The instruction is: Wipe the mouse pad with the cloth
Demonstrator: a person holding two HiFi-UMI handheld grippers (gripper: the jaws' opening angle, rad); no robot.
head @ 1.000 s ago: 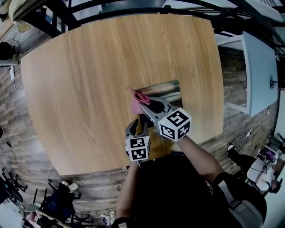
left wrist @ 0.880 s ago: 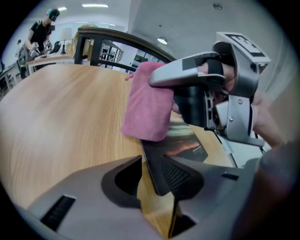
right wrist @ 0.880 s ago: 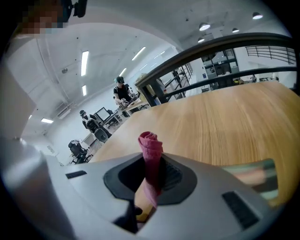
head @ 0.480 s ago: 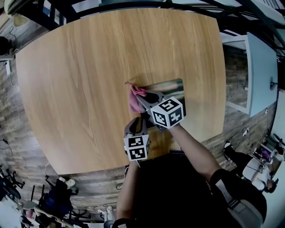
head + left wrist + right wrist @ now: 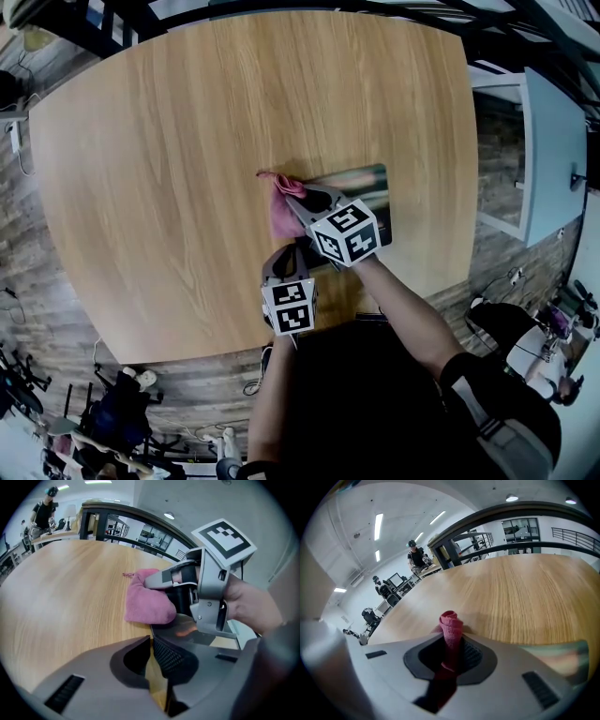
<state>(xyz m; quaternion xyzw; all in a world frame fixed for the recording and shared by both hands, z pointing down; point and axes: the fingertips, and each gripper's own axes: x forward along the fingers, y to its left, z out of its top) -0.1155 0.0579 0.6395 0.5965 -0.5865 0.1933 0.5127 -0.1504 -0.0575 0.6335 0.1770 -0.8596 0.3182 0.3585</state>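
Mouse pad (image 5: 367,187) is lying right of centre on the counter (image 5: 187,141), near you; your right gripper (image 5: 452,644) is clamping the cloth (image 5: 279,214) at its left edge, and your left gripper (image 5: 151,644) is sitting closed and empty by the near edge. You should be pressing the cloth flat and sweeping rightwards

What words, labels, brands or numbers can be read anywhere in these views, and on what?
No readable text anywhere.
Left marker cube, right marker cube: black-and-white square patterns only, no letters.
Mouse pad: printed picture, too blurred to read.
Pink cloth: no label visible.
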